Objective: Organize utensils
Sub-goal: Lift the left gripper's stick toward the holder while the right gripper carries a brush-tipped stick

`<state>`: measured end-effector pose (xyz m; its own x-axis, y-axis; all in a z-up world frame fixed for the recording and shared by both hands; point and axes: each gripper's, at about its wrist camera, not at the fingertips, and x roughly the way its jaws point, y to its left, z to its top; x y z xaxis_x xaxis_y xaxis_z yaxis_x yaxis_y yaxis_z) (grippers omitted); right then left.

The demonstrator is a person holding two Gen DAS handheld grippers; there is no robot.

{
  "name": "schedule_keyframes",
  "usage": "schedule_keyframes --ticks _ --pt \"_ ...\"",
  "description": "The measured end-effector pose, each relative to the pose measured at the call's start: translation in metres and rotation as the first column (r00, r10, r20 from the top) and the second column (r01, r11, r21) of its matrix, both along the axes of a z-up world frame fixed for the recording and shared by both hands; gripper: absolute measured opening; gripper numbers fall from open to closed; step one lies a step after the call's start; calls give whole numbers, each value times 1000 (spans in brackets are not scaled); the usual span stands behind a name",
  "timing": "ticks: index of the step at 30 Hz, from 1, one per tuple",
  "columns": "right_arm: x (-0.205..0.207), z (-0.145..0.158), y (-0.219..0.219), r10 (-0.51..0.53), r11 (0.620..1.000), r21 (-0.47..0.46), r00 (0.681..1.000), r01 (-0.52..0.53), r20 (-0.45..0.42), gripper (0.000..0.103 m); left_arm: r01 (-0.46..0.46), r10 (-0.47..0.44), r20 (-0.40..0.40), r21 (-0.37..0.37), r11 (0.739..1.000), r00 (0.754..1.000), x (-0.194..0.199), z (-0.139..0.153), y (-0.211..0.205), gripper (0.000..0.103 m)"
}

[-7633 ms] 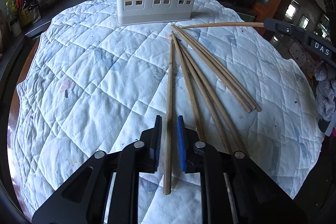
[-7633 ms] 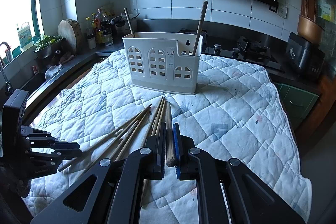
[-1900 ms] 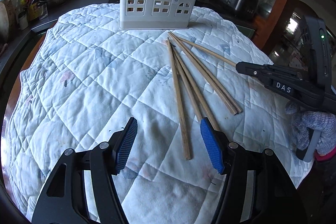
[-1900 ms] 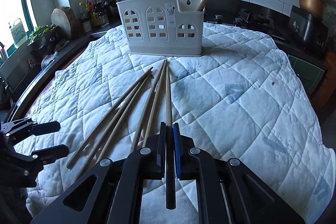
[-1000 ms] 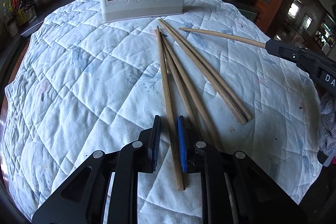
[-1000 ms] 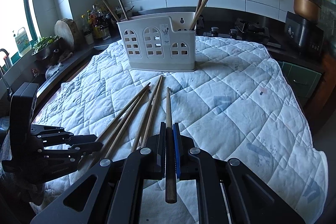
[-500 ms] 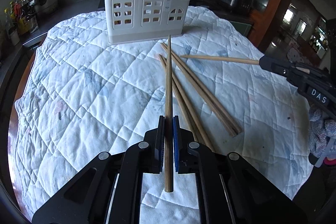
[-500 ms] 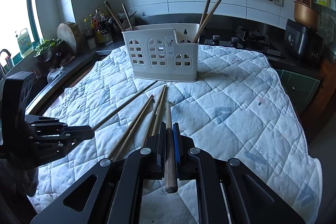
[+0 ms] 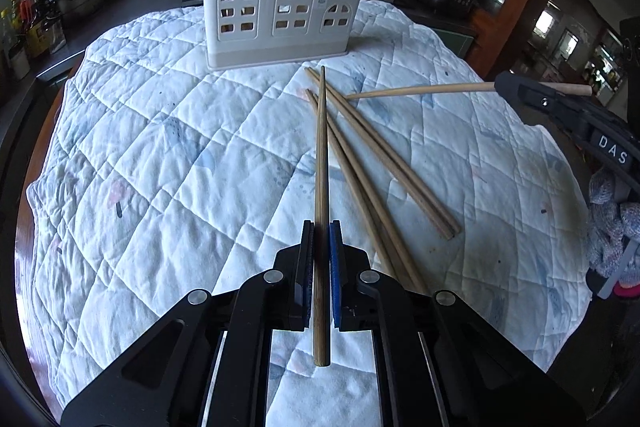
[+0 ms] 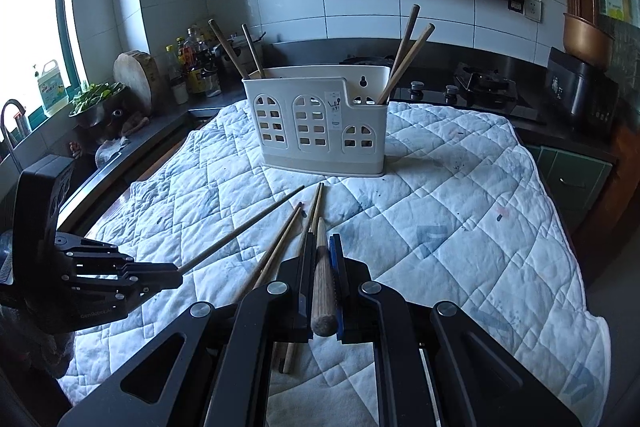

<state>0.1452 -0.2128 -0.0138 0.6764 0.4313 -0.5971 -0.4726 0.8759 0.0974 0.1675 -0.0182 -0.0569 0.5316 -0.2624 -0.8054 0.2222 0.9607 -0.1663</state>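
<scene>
My left gripper [image 9: 320, 227] is shut on a wooden chopstick [image 9: 321, 155] held above the quilt, its tip pointing at the white utensil holder [image 9: 276, 11]. In the right wrist view my right gripper [image 10: 322, 239] is shut on another chopstick [image 10: 322, 287], raised and aimed at the holder [image 10: 320, 123]. Each gripper shows in the other's view, the right gripper [image 9: 508, 83] and the left gripper [image 10: 176, 273] both with their sticks. Several loose chopsticks [image 9: 384, 155] lie on the quilt. Two chopsticks stand in each end compartment of the holder.
A white quilted cloth [image 9: 160, 147] covers the table and hangs over its edges. Bottles [image 10: 192, 63] and a cutting board line the left counter. A stove [image 10: 480, 83] and a dark cooker [image 10: 580, 95] stand behind the holder. A gloved hand [image 9: 612, 219] is at the right.
The left gripper closed on one chopstick from the pile and lifted it off the quilt. The right gripper rose with its chopstick. Both sticks now hang in the air.
</scene>
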Motion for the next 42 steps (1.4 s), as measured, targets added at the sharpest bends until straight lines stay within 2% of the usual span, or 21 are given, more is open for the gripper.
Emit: schedule_keyframes --ticks 14,20,28,30,33,39,41,42 --pt "0 7 -1 3 1000 -2 1000 -3 15 7 52 -44 -85 96 994 995 -1 -5 5 6" --pt "-1 10 2 7 1000 -1 1000 -7 24 7 49 -43 -56 114 992 998 -1 7 9 6" --pt "1 19 4 12 1000 5 999 -12 41 7 -5 -1 64 98 995 998 0 30 14 6" --pt "1 21 5 16 1000 10 999 -16 43 7 2 -7 64 76 997 998 0 30 15 6" --pt "0 22 7 21 1000 8 999 -21 47 7 2 -7 47 98 995 999 -3 22 14 6" --pt "1 20 8 21 1000 7 999 -22 42 7 14 -13 -11 113 993 1000 -11 -4 15 12" --pt "1 20 8 21 1000 7 999 -22 42 7 11 -8 -24 120 993 1000 -11 -12 15 25" --pt "1 20 9 21 1000 7 999 -21 42 7 11 -8 -28 123 992 1000 -12 -15 15 26"
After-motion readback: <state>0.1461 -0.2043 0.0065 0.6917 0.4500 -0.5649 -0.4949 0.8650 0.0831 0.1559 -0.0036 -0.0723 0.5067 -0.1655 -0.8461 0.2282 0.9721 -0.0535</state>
